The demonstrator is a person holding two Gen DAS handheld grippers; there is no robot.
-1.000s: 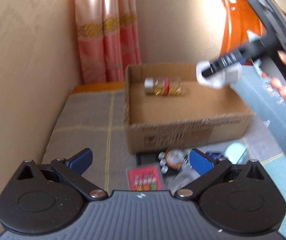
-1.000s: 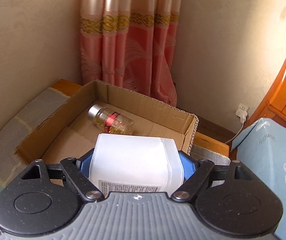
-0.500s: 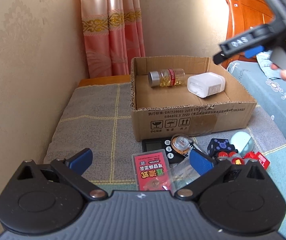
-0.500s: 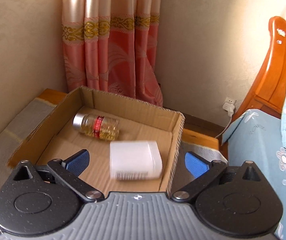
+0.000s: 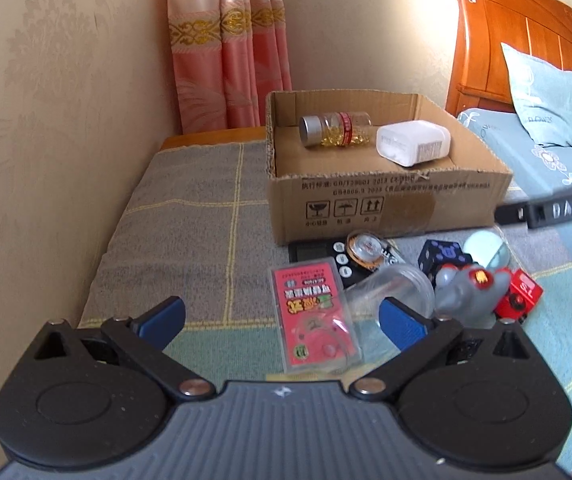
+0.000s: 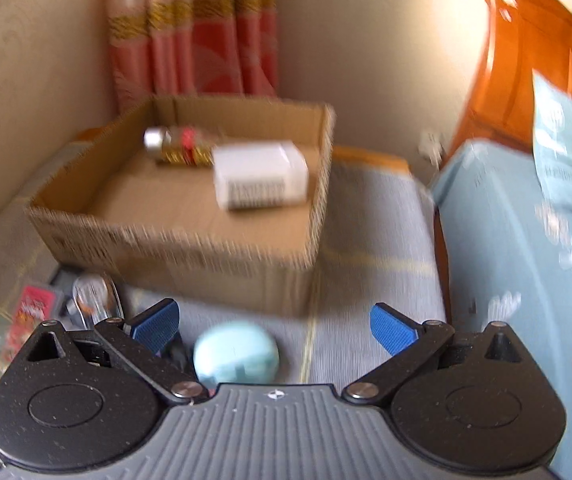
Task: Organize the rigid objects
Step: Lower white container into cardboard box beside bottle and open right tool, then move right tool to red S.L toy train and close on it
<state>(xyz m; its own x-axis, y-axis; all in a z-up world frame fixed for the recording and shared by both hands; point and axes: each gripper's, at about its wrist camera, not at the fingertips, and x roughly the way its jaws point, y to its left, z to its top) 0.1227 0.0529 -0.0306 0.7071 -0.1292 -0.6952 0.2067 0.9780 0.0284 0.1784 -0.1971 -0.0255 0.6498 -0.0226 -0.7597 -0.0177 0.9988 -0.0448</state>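
An open cardboard box (image 5: 385,200) (image 6: 190,240) holds a clear capsule bottle with a silver cap (image 5: 333,128) (image 6: 178,146) and a white plastic container (image 5: 413,142) (image 6: 260,180), both lying down. In front of the box lie a red card pack (image 5: 313,312), a clear plastic cup on its side (image 5: 389,288), a round tin (image 5: 365,248), a black die (image 5: 441,256), a grey toy (image 5: 465,292), a red toy (image 5: 521,292) and a pale round case (image 5: 485,248) (image 6: 236,356). My left gripper (image 5: 282,318) is open above the card pack. My right gripper (image 6: 274,326) is open and empty, above the pale round case.
The things lie on a grey checked cloth (image 5: 190,216). A wall is at the left, a pink curtain (image 5: 226,48) behind the box. A wooden bed headboard (image 5: 525,32) with a blue pillow (image 5: 549,100) stands at the right. A black scale (image 5: 309,250) lies under the tin.
My right gripper opened and dropped the white container into the box, then pulled back and down toward the loose items. My left gripper stayed open and moved little.
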